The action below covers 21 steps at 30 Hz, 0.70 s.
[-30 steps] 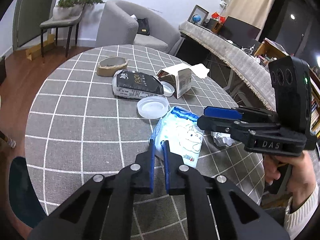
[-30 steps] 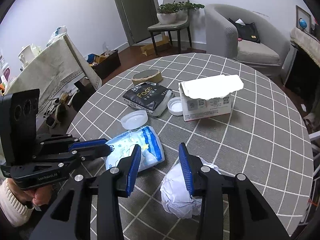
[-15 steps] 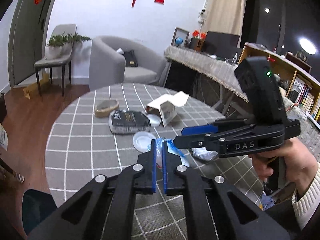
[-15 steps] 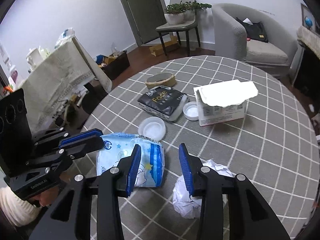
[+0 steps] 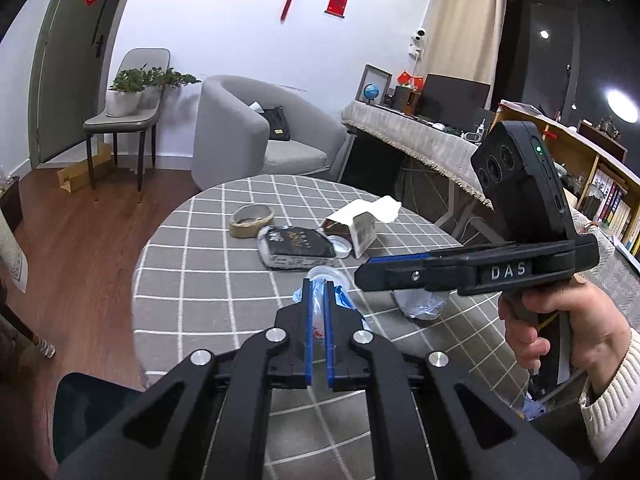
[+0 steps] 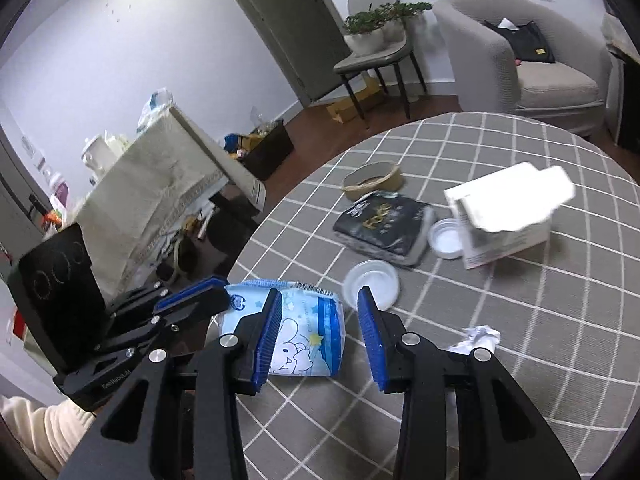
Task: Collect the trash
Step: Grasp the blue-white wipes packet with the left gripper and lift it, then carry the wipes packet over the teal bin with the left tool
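Grey checked cloth covers the round table (image 6: 500, 320). A soft, crinkly blue-and-white plastic pack (image 6: 304, 332) is clamped at its edge by the left gripper (image 5: 318, 312), lifted, its long axis running out from the fingers. The right gripper (image 6: 318, 336) is held with fingers apart and empty; crumpled white paper (image 6: 478, 338) lies just right of them, nearer this hand.
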Available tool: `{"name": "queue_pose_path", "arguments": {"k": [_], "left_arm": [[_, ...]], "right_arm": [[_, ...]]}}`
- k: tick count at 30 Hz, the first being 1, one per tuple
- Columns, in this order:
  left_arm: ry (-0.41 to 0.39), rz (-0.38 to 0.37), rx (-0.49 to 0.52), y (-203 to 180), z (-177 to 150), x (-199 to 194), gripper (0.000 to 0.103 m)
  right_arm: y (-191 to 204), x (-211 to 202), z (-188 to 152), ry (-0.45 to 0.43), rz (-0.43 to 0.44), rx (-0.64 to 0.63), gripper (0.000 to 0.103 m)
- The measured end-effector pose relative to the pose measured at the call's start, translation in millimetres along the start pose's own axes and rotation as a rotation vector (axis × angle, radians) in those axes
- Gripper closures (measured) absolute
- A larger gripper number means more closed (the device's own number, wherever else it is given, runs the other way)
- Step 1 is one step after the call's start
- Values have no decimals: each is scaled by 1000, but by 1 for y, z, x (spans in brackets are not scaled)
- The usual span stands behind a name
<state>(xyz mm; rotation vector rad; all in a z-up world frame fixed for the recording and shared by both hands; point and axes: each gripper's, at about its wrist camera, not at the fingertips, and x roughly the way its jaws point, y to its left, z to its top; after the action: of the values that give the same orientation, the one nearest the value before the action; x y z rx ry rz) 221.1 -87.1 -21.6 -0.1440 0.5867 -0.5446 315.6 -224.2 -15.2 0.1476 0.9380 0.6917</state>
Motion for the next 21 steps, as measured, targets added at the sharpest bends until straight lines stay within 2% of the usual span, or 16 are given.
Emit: {"name": "queue_pose_path", "arguments": {"k": [7,9,14,17,19,21], "left_arm": [[24,26,1,16,-7,-7,98],[31,38,6,19,-9,-10,98],[55,64,10,31,-16,-17,98],[81,81,7,40,-20,-17,98],[102,96,7,46,-23,-17,98],[113,107,4,51,-26,-18,98]], "right_arm": [[21,26,1,81,-43,-34,64],[30,36,1,111,-70,-58,70],[36,53,0,157,-102,-73,75],[42,63,0,174,-78,-75,87],[45,66,0,179,-86,-86,90],[48,67,2,168,-96,-86,98]]}}
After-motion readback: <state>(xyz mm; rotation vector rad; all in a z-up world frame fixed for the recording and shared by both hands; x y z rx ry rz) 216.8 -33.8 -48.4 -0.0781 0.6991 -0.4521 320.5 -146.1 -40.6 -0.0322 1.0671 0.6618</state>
